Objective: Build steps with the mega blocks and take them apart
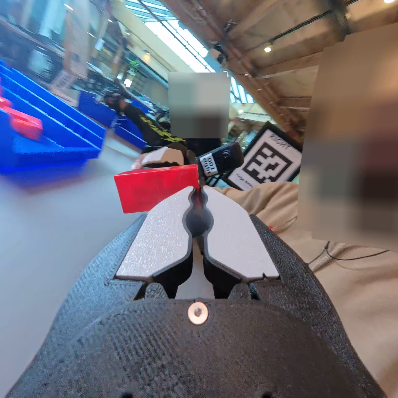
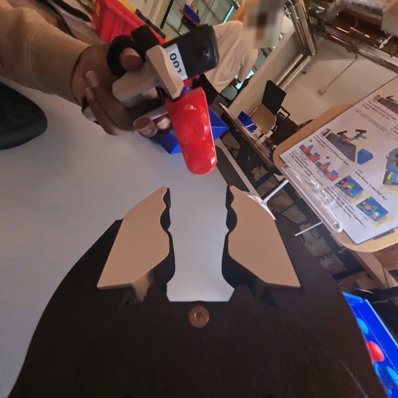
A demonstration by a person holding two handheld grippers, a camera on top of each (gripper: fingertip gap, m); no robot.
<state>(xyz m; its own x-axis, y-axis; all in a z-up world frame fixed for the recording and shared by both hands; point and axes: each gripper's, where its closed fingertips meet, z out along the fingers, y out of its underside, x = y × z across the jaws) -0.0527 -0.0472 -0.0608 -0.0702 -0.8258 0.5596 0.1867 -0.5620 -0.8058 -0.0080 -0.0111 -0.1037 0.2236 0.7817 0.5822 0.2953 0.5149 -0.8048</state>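
**Red block aloft in the left claw, right claw empty**

Left wrist view: our left gripper (image 1: 199,189) has its fingers nearly together, pinching the edge of a red block (image 1: 156,187) that sticks out to the left, clear of the grey table (image 1: 53,237). Blue bins (image 1: 53,133) sit blurred at far left, one with a red piece on it. The other gripper's camera (image 1: 221,158) shows just behind the block.

Right wrist view: our right gripper (image 2: 198,189) stands wide, nothing between the fingers, white table (image 2: 86,183) below. The left gripper (image 2: 170,90), held in a hand (image 2: 103,97), grips the red block (image 2: 193,135) by one end so that it hangs out toward us.

To do the step well, we judge the right claw should close square on the block's free end (the pinch is thin, so it may pivot).

Only the right view shows the block's hollow underside, a blue block (image 2: 172,140) behind it, the instruction sheet (image 2: 355,172) and the bin of blocks (image 2: 377,344). Only the left view shows how narrow the pinch is.
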